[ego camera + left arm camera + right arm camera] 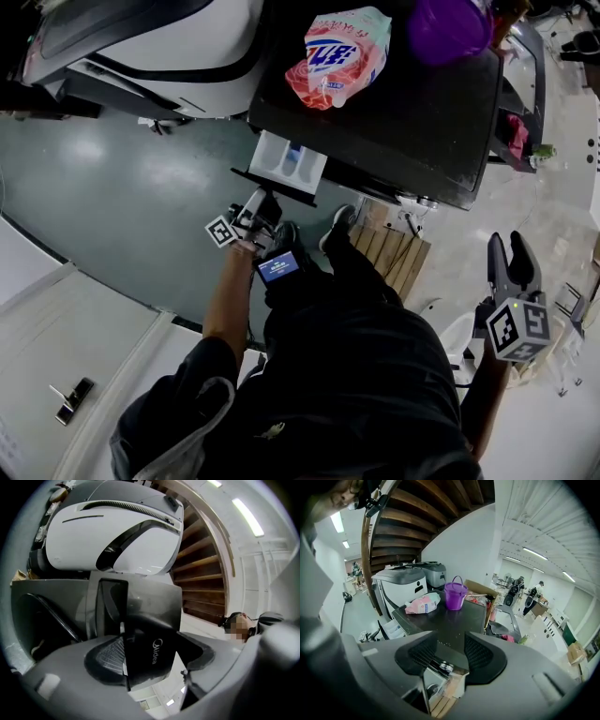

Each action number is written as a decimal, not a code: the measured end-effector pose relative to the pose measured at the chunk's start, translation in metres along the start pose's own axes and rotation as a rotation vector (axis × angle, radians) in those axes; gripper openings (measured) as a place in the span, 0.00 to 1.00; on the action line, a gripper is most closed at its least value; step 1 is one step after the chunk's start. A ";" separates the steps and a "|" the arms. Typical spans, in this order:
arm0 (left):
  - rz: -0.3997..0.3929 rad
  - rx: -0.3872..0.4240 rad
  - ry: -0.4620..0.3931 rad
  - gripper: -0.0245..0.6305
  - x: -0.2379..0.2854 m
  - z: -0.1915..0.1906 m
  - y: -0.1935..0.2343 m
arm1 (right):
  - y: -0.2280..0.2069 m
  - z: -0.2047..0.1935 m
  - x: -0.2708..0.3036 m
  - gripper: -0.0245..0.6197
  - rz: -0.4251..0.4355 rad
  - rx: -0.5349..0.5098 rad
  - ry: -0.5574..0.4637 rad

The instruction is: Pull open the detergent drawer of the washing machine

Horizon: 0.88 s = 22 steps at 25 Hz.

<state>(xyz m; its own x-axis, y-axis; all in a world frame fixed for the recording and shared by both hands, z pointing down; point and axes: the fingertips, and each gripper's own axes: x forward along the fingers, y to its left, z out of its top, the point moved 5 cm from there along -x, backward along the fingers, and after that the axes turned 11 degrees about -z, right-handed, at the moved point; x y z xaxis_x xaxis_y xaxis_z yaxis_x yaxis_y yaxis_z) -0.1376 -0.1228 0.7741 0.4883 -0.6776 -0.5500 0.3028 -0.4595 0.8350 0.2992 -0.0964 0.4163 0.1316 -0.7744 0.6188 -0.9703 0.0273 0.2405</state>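
My left gripper (263,197) has its jaws clamped on the dark front panel of the detergent drawer (289,161); the panel with the brand mark stands between the two pads. The drawer stands out from the washing machine (403,131) at the left end of its front edge, and its white compartments are open to see from above. My right gripper (509,247) hangs well apart from the machine, off its right side, with the jaws apart and nothing between them. On the dark top of the machine a pink detergent bag (339,54) lies near the back edge, and a purple bucket (448,26) stands just beside it, toward the back right corner.
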 end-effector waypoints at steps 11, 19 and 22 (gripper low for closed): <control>0.120 -0.029 0.246 0.64 -0.002 0.003 -0.004 | 0.038 0.004 -0.040 0.30 0.033 0.053 -0.074; 0.311 0.069 0.587 0.66 -0.023 0.015 -0.023 | 0.060 0.005 -0.057 0.30 0.056 0.089 -0.124; 0.316 0.126 0.630 0.66 -0.024 0.026 -0.041 | 0.068 0.007 -0.059 0.30 0.070 0.104 -0.143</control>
<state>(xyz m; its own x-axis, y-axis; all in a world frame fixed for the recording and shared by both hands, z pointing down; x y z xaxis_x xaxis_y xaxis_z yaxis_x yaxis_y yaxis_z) -0.1826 -0.1026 0.7523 0.9284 -0.3460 -0.1351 -0.0090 -0.3845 0.9231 0.2242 -0.0538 0.3910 0.0397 -0.8552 0.5167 -0.9928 0.0246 0.1170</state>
